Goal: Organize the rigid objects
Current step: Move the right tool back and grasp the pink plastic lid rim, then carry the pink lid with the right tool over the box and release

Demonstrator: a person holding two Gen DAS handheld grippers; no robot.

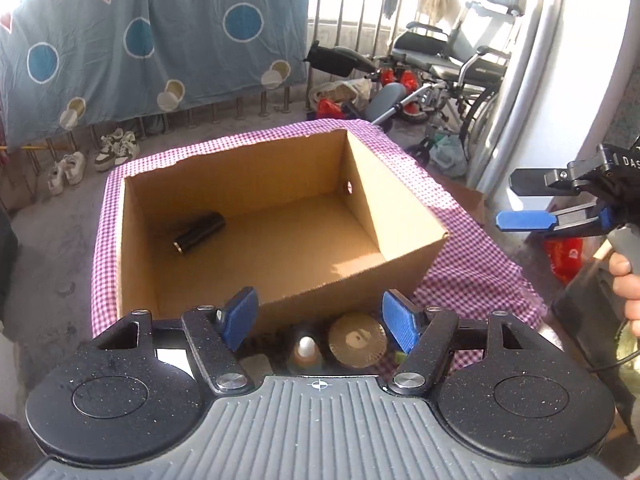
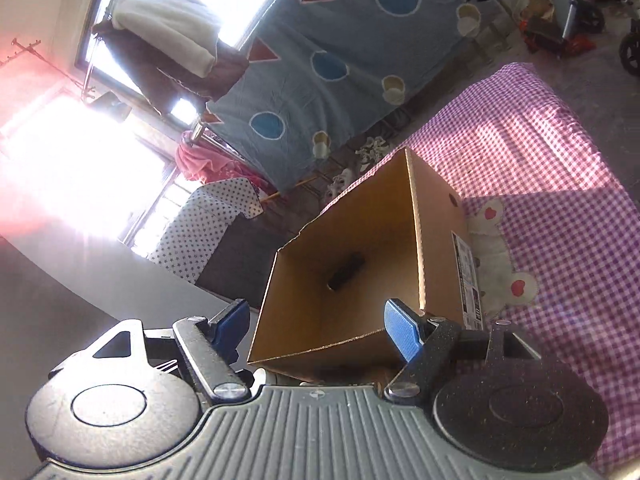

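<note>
An open cardboard box (image 1: 280, 216) stands on a purple checked cloth (image 1: 472, 248). A black cylinder (image 1: 199, 232) lies on its floor at the left. My left gripper (image 1: 320, 318) hovers at the box's near wall, open, nothing between its blue pads (image 1: 400, 322). Just below them sit a small white-capped bottle (image 1: 307, 350) and a round brown lid-like object (image 1: 357, 340). My right gripper (image 1: 524, 200) hangs in the air to the right of the box, open and empty, with a hand (image 1: 626, 288) on its handle. In the tilted right wrist view, the right gripper (image 2: 316, 326) faces the box (image 2: 360, 280) and the cylinder (image 2: 346, 272).
A wheelchair (image 1: 452, 64), bags and a red sack (image 1: 566, 254) crowd the floor at the right. Shoes (image 1: 116, 150) lie below a hanging blue sheet (image 1: 152, 36) behind the box. A white patch with hearts (image 2: 496, 248) is on the cloth (image 2: 560, 184).
</note>
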